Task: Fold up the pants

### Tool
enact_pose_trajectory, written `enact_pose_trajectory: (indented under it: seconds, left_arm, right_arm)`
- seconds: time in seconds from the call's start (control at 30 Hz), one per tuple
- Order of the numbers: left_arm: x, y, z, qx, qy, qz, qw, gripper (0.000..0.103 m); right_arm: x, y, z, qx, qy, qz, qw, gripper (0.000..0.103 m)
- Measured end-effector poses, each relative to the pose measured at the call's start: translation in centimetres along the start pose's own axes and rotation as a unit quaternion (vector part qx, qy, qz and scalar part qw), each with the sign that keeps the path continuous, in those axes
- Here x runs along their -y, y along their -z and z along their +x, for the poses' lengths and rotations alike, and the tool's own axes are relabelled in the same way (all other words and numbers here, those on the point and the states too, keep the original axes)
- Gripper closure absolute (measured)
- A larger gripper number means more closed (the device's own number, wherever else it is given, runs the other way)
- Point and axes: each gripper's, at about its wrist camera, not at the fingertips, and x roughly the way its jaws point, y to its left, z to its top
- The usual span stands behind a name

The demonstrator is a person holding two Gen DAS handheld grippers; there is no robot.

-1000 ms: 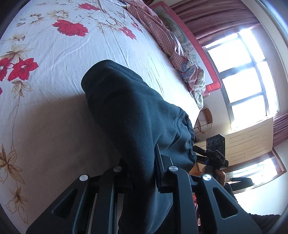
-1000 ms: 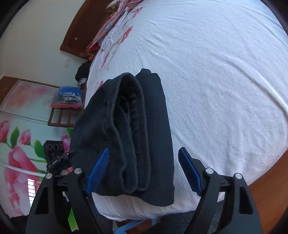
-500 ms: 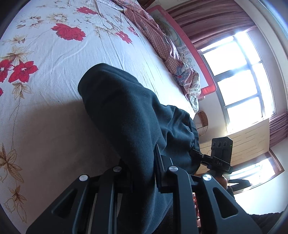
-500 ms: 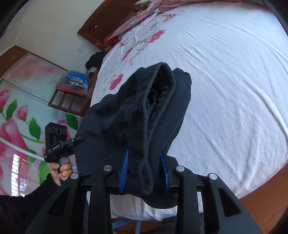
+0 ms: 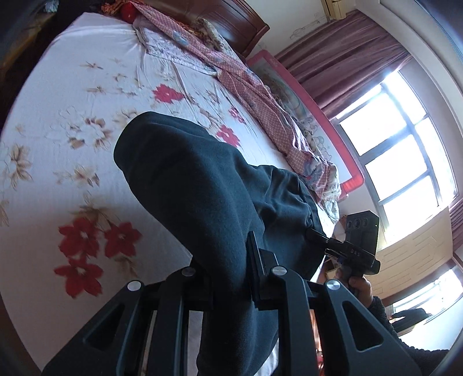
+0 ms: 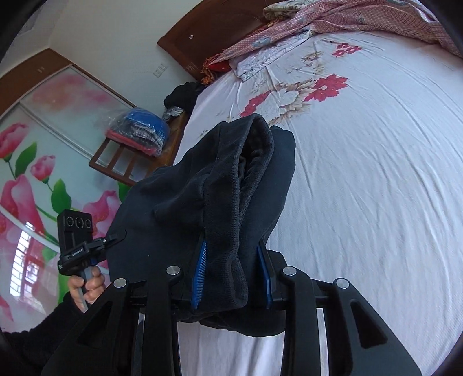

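The dark folded pants (image 5: 202, 196) hang bunched between both grippers, lifted off the floral bed sheet (image 5: 72, 115). My left gripper (image 5: 231, 269) is shut on one end of the pants. My right gripper (image 6: 231, 274) is shut on the other end of the pants (image 6: 231, 188), with thick folded layers between its blue pads (image 6: 199, 274). In the left wrist view the right gripper (image 5: 318, 237) shows at the far edge of the pants. In the right wrist view the left gripper (image 6: 118, 235) shows at the pants' left edge.
A pink patterned blanket (image 5: 254, 95) lies along the far side of the bed, also in the right wrist view (image 6: 332, 20). A wooden headboard (image 6: 217, 37) stands behind. A wooden rack with bagged clothes (image 6: 136, 133) is beside the bed. A window (image 5: 399, 150) is at right.
My right gripper closed on the pants' end. Both grippers have lifted the folded pants off the sheet and tilted up, so more of the bed's head end shows.
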Motion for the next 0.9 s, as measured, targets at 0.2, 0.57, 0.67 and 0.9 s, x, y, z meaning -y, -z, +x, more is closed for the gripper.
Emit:
enact_pose_trajectory:
  seconds: [0.2, 0.57, 0.67, 0.9]
  left_arm:
    - [-6.7, 1.0, 2.6, -0.064, -0.150, -0.030, 0.9862, 0.049]
    - [2.1, 4.9, 0.0, 0.014, -0.100, 0.114, 0.9883, 0.030]
    - [4.3, 4.9, 4.1, -0.018, -0.061, 0.137, 0.9885, 0.030]
    - [2.9, 8.6, 8.5, -0.096, -0.037, 0.090, 0.9906, 0.031]
  right_arm:
    - [6.1, 1.6, 5.3, -0.058, 0.055, 0.120, 0.990, 0.026]
    - [-2.8, -0.7, 1.4, 0.051, 0.022, 0.013, 0.998, 0.025]
    - [-4.5, -2.6, 5.0, 0.029, 0.022, -0.012, 0.999, 0.025]
    - [0.8, -4.6, 10.2, 0.002, 0.019, 0.078, 0.997, 0.030]
